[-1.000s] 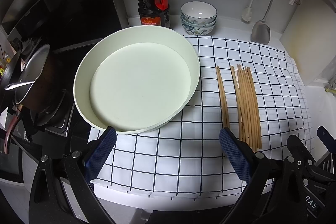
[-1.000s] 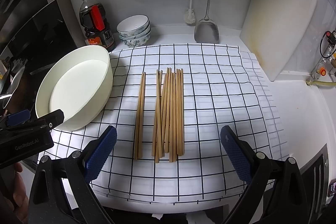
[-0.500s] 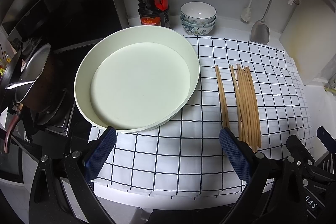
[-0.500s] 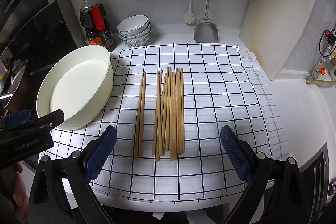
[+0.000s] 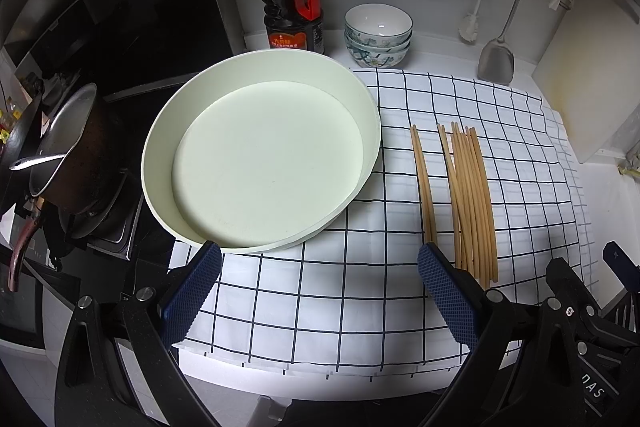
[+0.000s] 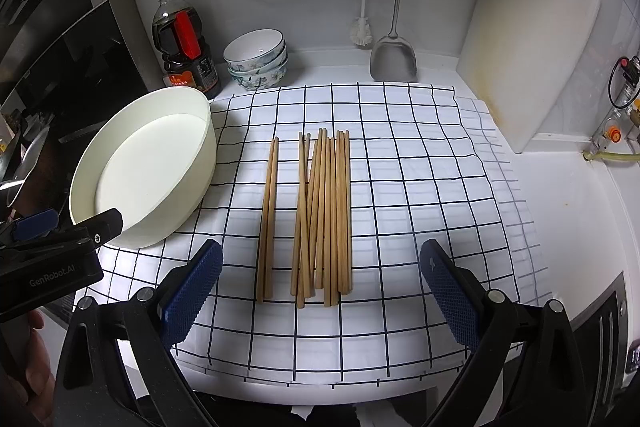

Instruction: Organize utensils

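Wooden chopsticks point(image 6: 316, 215) mid-cloth point(image 6: 420, 187); both claws agape, empty.

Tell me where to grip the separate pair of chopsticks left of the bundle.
Probably best: grip the separate pair mid-length, from above, right gripper fingers straddling its width. It lies flat on the checked cloth, with a gap to the bundle.

We note wooden chopsticks point(image 6: 320, 215), matt and smooth. The cloth point(image 6: 420, 187) is checked fabric, lightly creased. The basin point(image 5: 256, 155) looks matt plastic. The spatula point(image 6: 394, 61) is brushed metal; the bowls point(image 5: 378, 35) glossy ceramic. Finger pads point(image 6: 192, 291) show blue ribbed rubber.
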